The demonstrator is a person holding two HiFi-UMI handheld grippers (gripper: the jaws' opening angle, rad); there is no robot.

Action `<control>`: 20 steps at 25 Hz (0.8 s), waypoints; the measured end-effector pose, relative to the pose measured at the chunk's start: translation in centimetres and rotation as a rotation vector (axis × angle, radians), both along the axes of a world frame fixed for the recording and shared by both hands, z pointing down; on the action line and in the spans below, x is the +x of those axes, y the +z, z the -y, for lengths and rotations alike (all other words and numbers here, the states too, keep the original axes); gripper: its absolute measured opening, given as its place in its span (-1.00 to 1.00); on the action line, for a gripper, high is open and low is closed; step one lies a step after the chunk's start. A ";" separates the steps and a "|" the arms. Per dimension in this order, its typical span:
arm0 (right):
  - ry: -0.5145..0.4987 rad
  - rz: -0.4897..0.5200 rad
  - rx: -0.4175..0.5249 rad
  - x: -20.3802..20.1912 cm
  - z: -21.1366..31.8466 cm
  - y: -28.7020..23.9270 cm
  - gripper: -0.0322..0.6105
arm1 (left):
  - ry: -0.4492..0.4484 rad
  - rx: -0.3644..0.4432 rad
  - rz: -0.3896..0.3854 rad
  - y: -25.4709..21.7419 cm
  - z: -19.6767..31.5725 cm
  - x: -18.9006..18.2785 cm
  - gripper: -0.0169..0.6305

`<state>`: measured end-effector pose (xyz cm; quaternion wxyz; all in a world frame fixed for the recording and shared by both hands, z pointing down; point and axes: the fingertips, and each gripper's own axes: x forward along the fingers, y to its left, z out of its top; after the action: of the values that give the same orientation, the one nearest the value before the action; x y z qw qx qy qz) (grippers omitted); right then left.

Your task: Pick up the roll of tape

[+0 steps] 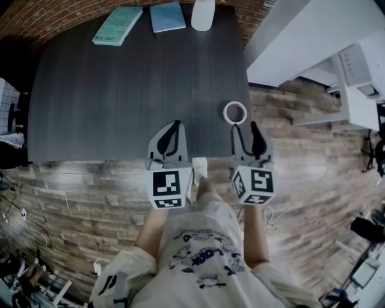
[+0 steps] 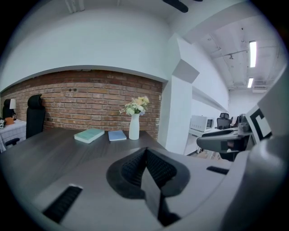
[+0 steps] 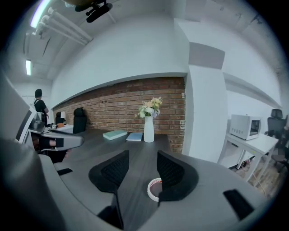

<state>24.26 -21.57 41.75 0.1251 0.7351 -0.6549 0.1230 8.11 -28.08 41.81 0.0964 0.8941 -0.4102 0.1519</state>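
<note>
1. My right gripper (image 3: 142, 168) is released. Its two black ribbed pads stand well apart, with nothing pinched between them.
2. The roll of tape (image 3: 152, 189) lies flat on the dark table (image 1: 120, 96), just ahead of that open gap. In the right gripper view it shows low between the pads, and one side of it is hidden behind one of them. I cannot tell whether that pad touches the roll.
3. In the head view the roll sits close to the table's near edge, toward its right corner, just beyond the tips of my right gripper.
4. My left gripper (image 2: 145, 155) is clenched. Its pads meet along a single line and grasp nothing. It hovers over the table's near edge, beside the right gripper and apart from the roll.
5. Each gripper carries a cube (image 1: 168, 185) with black-and-white square markers. These are block patterns, and I can read no words on them.
6. Along the table's far edge lie a teal book (image 1: 117, 25) and a blue book (image 1: 167, 16), with a white vase (image 1: 203, 13) next to the blue one. The vase holds pale flowers (image 2: 134, 106). The teal cover bears some print, too small for me to read.
7. My shirt (image 1: 198, 252) has a dark blue printed design with lettering, too blurred to make out.
</note>
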 end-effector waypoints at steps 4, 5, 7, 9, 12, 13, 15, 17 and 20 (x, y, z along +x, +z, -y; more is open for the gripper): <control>-0.021 0.024 -0.064 0.4 1.0 2.4 -0.35 | -0.022 -0.040 0.020 1.6 0.7 0.3 -0.94; -0.021 0.029 -0.084 0.6 1.2 3.0 -0.35 | -0.027 -0.048 0.024 1.9 0.8 0.4 -0.94; -0.024 0.039 -0.122 1.1 1.6 4.4 -0.35 | -0.037 -0.063 0.033 2.8 1.2 0.7 -0.94; -0.034 0.047 -0.165 1.4 2.1 5.9 -0.35 | -0.048 -0.081 0.046 3.8 1.5 0.9 -0.94; -0.059 0.058 -0.232 1.7 2.9 8.0 -0.35 | -0.067 -0.115 0.065 5.5 1.9 1.1 -0.94; -0.068 0.059 -0.251 1.7 3.2 8.7 -0.35 | -0.072 -0.124 0.071 6.0 1.9 1.1 -0.94; -0.082 0.057 -0.288 1.8 3.6 9.8 -0.35 | -0.078 -0.141 0.081 6.8 2.0 1.1 -0.94; -0.095 0.055 -0.336 1.9 3.8 10.7 -0.35 | -0.083 -0.156 0.089 7.4 2.0 1.1 -0.94; -0.110 0.062 -0.427 2.1 3.9 12.4 -0.35 | -0.093 -0.178 0.101 8.2 2.1 1.2 -0.94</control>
<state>26.39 -25.46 54.12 0.2643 0.6508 -0.6568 0.2744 9.28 -30.20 49.96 0.1614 0.8533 -0.4404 0.2277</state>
